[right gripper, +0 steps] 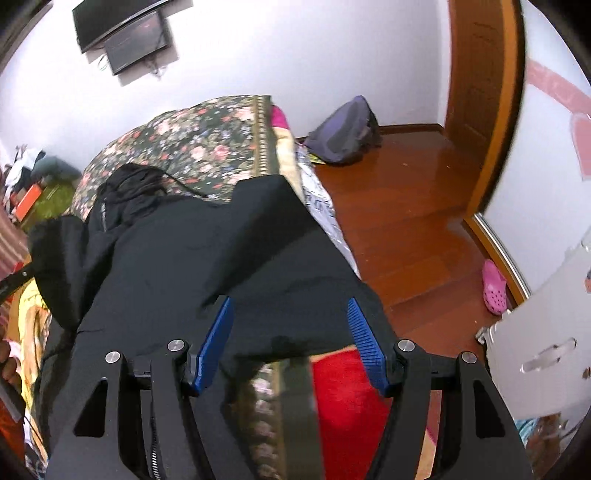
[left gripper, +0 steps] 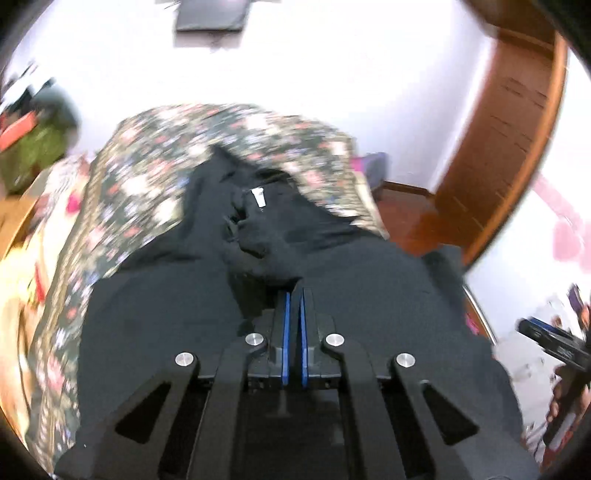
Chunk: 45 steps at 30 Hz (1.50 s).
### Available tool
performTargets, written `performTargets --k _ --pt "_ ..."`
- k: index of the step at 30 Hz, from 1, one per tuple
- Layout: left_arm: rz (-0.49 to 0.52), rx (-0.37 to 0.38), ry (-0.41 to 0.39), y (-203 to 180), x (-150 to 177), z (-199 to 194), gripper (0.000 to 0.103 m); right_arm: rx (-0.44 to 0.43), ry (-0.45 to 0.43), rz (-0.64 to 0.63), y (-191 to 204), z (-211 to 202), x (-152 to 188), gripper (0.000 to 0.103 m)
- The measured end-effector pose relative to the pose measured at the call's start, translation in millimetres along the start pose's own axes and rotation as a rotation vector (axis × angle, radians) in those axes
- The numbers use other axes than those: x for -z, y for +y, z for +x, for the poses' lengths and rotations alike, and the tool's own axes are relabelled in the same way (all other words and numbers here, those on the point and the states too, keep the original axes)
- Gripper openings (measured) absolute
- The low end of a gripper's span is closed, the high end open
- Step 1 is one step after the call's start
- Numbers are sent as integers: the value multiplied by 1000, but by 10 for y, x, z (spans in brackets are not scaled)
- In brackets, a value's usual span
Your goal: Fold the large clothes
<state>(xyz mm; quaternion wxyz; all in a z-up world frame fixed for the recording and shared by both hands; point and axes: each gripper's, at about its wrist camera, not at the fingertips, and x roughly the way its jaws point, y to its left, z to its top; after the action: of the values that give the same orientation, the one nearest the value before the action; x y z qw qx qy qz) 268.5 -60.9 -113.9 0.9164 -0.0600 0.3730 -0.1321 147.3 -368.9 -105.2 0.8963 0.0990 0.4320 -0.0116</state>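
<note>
White walls and a reddish wooden floor [right gripper: 413, 229] frame a bed covered by a dark floral bedspread [right gripper: 199, 147], and on that bed lies the task's thing, a large black garment [right gripper: 207, 251], spread from the middle of the bedspread toward the near edge. In the left wrist view the same black garment [left gripper: 369, 295] fills the lower half, bunched into folds around a small white label [left gripper: 259, 196] at about 12 o'clock from the gripper tips. The left gripper [left gripper: 294, 295] has its blue-padded fingers [left gripper: 284, 325] drawn together with only a thin slit between them, and a ridge of the black cloth runs right up to the tips; the blur there keeps me from telling whether cloth is pinched. The right gripper [right gripper: 291, 306] holds its blue-padded fingers [right gripper: 216, 339] wide apart, straddling the near hem of the garment, with the bed's edge and something red [right gripper: 343, 398] showing below the hem. Beyond the bed, at 1 o'clock in the right wrist view, a purple-grey backpack [right gripper: 343, 133] sits on the floor against the wall, a wooden door [right gripper: 480, 92] stands at 2 o'clock, a pink clog [right gripper: 494, 286] lies at 3 o'clock, and a dark wall-mounted screen [right gripper: 125, 33] hangs at 11 o'clock.
</note>
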Motion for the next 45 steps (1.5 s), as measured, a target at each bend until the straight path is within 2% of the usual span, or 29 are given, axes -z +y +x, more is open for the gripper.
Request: performTargets --k 4,8,13,18,21,22,23,26,31,35,39,41,43,45 --pt "78 68 37 -372 28 118 3 -23 18 49 -124 8 28 60" --pt "147 121 131 -684 207 314 3 -61 64 108 -250 113 77 60" --pt "222 89 254 -898 497 555 6 -89 134 185 -439 297 197 60" --pt "288 57 241 -1021 573 456 10 -161 192 299 -645 466 291 60" --pt "287 88 252 -1043 551 369 22 -205 223 372 -750 580 309 60" --pt "280 96 244 -1021 533 313 29 -218 230 401 -798 631 317 60" --pt "277 92 231 -1003 513 292 37 -221 230 413 -812 650 325 60" --pt "281 51 179 -913 445 215 50 -245 246 467 -879 774 337 60" --pt "352 -83 141 -776 445 152 51 -290 276 548 -964 994 315 60" --pt "327 -116 147 -575 454 166 51 -221 303 526 -965 1174 257 60" --pt "287 -139 152 -386 462 170 51 -207 316 531 -1000 1296 181 60" --pt "275 -151 155 -327 476 160 51 -189 316 523 -1017 1330 123 53" --pt "269 -161 153 -280 483 155 51 -161 307 510 -1007 1316 86 36" --pt "266 -165 148 -240 483 132 51 -144 277 474 -968 1249 45 25"
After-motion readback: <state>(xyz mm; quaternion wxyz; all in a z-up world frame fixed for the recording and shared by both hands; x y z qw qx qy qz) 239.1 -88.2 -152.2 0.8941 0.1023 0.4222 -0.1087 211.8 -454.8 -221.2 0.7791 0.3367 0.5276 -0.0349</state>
